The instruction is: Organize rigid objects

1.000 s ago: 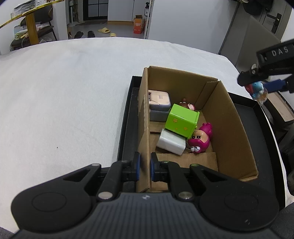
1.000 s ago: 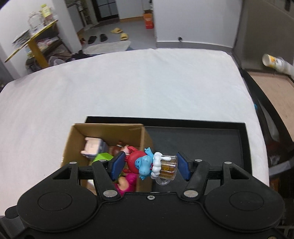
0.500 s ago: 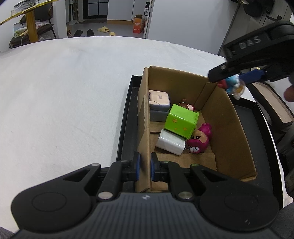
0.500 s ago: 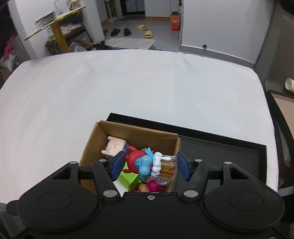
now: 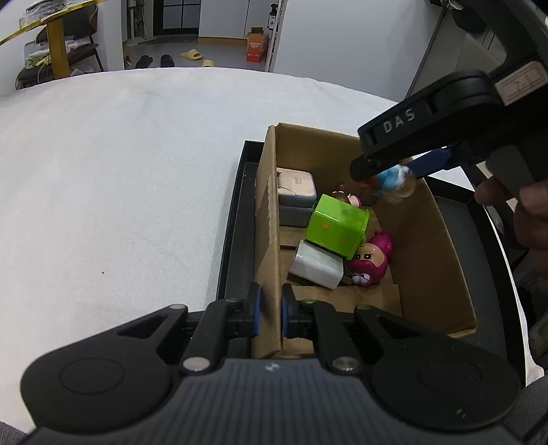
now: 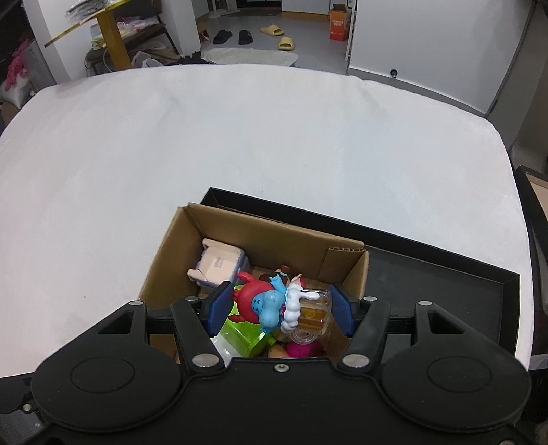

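An open cardboard box (image 5: pixel 424 246) (image 6: pixel 164 263) stands in a black tray (image 5: pixel 236 219) (image 6: pixel 445 270) on the white table. Inside lie a green cube tin (image 5: pixel 337 227), a white block (image 5: pixel 316 267), a pink round-headed doll (image 5: pixel 370 263), a grey-and-cream case (image 5: pixel 294 188) (image 6: pixel 219 263) and a small figure (image 5: pixel 344 198). My left gripper (image 5: pixel 269 309) is shut on the box's near left wall. My right gripper (image 6: pixel 279 308) (image 5: pixel 394 178) hovers over the box's far right part, shut on a blue and red toy figure with a beer mug (image 6: pixel 274 304) (image 5: pixel 390 181).
The white cloth-covered table (image 5: pixel 120 171) stretches left and far of the tray. A person's hand (image 5: pixel 527 205) holds the right gripper at the right edge. Beyond the table are a yellow side table (image 6: pixel 102 30), slippers and an orange box on the floor.
My right gripper has carried the toy figure leftward from over the tray's bare side to above the box. The left gripper and box have stayed still.
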A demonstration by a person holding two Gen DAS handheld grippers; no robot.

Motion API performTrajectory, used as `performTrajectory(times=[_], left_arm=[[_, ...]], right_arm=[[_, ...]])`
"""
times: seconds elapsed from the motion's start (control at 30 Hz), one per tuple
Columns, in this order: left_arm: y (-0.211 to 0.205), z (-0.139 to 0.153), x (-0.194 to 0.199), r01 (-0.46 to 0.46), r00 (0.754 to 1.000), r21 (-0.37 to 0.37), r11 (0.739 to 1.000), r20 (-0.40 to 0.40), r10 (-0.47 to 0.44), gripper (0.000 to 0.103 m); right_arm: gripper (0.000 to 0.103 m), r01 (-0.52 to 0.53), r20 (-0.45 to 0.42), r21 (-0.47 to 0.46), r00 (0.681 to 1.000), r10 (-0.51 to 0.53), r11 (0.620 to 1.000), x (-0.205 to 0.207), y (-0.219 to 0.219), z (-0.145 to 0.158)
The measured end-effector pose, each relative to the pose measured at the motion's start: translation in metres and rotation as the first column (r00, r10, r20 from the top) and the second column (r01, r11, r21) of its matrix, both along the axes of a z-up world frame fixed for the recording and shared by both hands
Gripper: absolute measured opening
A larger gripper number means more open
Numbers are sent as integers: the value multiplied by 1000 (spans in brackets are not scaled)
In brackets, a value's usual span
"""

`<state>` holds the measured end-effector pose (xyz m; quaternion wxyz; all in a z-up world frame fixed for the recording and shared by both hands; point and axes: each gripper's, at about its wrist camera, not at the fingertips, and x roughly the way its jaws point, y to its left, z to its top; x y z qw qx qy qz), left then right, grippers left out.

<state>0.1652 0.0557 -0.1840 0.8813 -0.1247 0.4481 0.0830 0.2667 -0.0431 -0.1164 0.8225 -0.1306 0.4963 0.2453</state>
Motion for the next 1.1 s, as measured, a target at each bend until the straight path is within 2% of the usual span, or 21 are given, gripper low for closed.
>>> performTrajectory(times=[0.17, 0.53, 1.1], left_arm=[[0, 0, 0, 0, 1000, 1, 1000, 0, 0, 11], [-2, 2, 1, 5, 1000, 5, 1000, -3, -5, 11], [-3, 40, -10, -4, 1000, -7, 1000, -9, 4, 12]], right_arm=[[62, 27, 17, -9, 1000, -27, 1000, 2, -1, -2], [62, 107, -5, 78, 994, -107, 991, -3, -37, 19], [78, 211, -57, 234, 977, -203, 949, -48, -99, 45]])
